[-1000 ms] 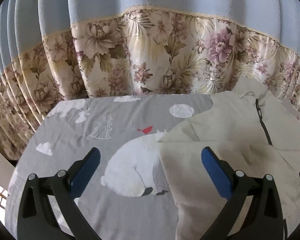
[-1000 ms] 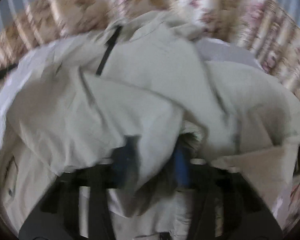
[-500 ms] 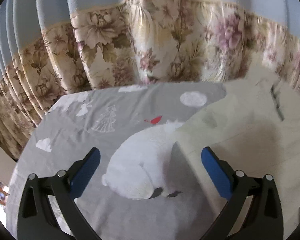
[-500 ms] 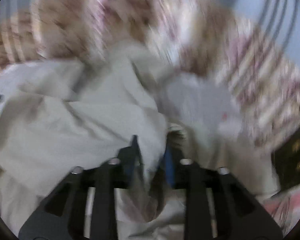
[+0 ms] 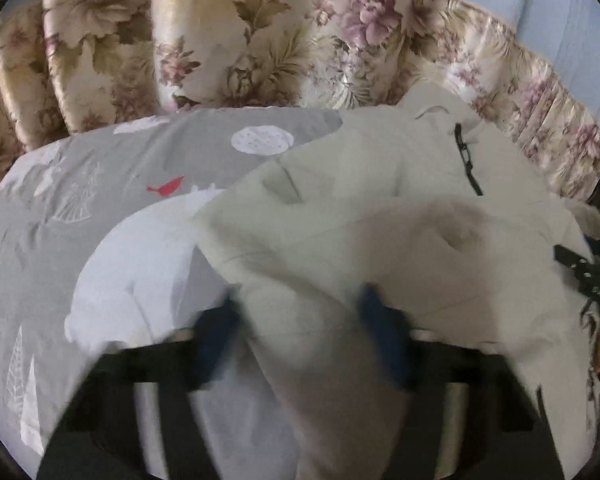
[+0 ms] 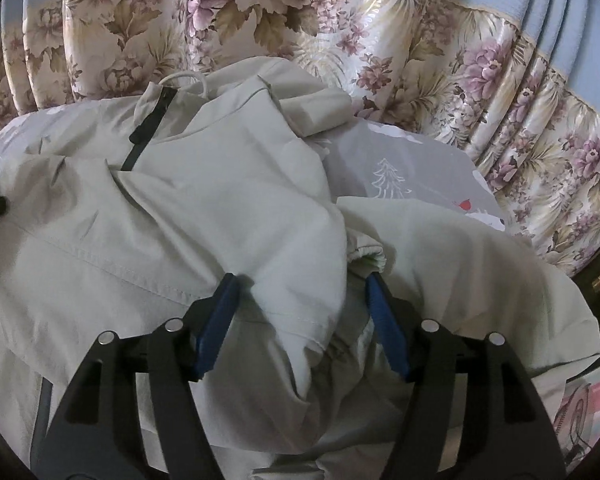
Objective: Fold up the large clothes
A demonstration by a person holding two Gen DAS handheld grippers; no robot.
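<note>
A large beige jacket [image 5: 380, 208] with a black zipper [image 5: 466, 160] lies rumpled on a grey printed bedsheet [image 5: 100, 200]. In the left wrist view my left gripper [image 5: 300, 320] is blurred, its blue pads partly closed around a fold of the jacket's edge. In the right wrist view the jacket [image 6: 180, 208] fills the frame, collar and zipper [image 6: 148, 132] at the far side. My right gripper [image 6: 300, 312] is open, its blue pads either side of a bunched fold with a cuff [image 6: 368, 256] beside it.
A floral curtain [image 5: 260, 40] hangs right behind the bed; it also shows in the right wrist view [image 6: 420, 60]. The right gripper's black frame [image 5: 588, 276] shows at the right edge of the left view. Bare sheet lies to the left [image 5: 40, 240] and far right [image 6: 412, 176].
My left gripper moved right onto the jacket and its jaws narrowed around a fold. My right gripper, earlier shut on the fabric, has opened, and the jacket has settled.
</note>
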